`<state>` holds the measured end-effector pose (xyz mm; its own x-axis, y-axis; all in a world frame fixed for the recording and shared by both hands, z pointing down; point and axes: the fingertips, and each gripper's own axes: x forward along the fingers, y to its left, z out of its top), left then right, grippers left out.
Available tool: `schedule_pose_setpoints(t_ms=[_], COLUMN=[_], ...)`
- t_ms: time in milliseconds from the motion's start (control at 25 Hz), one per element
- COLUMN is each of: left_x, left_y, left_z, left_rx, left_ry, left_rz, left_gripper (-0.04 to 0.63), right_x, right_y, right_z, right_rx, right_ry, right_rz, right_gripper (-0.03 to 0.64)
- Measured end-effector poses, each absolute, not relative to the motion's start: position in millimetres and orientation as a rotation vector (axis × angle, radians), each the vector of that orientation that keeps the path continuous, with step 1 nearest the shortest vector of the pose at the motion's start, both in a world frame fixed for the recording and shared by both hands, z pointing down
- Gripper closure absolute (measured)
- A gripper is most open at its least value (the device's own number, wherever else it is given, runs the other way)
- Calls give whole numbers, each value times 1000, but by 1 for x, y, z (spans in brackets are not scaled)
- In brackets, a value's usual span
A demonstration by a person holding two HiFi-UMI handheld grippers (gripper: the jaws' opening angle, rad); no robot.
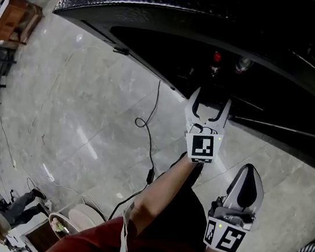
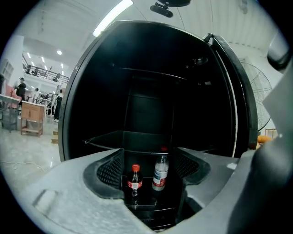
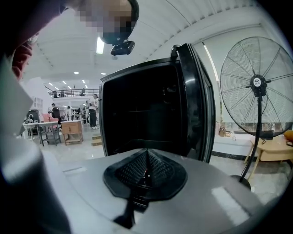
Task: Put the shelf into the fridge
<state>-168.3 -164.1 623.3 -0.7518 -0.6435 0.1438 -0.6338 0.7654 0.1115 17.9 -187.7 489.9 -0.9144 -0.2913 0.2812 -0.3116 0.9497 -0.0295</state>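
**Left gripper** (image 2: 149, 172): the jaws are spread wide and grip nothing. This view looks straight into the open fridge (image 2: 151, 105). A red-capped cola bottle (image 2: 134, 179) and a clear bottle (image 2: 160, 172) are framed between the jaws. Both stand upright, side by side, well beyond the jaw tips. Above the bottles and past the jaws, a glass shelf (image 2: 114, 138) lies level across the fridge interior. An upper shelf (image 2: 151, 73) sits higher up.

**Right gripper** (image 3: 145, 170): the jaws are closed pad against pad, with nothing between them. The dark fridge opening is ahead of the jaws. The door (image 3: 199, 105) stands open to their right. Only this view shows the pedestal fan (image 3: 256, 82), farther right.

**Head view:** only this view shows both grippers together. The left jaws are at the fridge's front edge. The right jaws are nearer the person, to the right and apart from the left, over the floor (image 1: 89, 112). A cable (image 1: 151, 145) lies on the floor left of the left jaws, with open floor beyond it.
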Motion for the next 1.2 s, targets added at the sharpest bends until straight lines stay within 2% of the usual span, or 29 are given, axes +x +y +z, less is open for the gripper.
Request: schedule_pose_setpoints(t_ms=[680,1200], left_x=[-208,-206], left_y=[-190,-190], left_z=[628,628], left_rx=[1030,1054], left_ry=[-2772,-2775], left_rz=[-25,-9], left_gripper=[258,259], right_x=[22,19], right_y=[-184,-183], right_z=[494,491], right_rx=[462,459], right_ry=[-2814,-2819], right_rz=[112,97], right_gripper=[617,617])
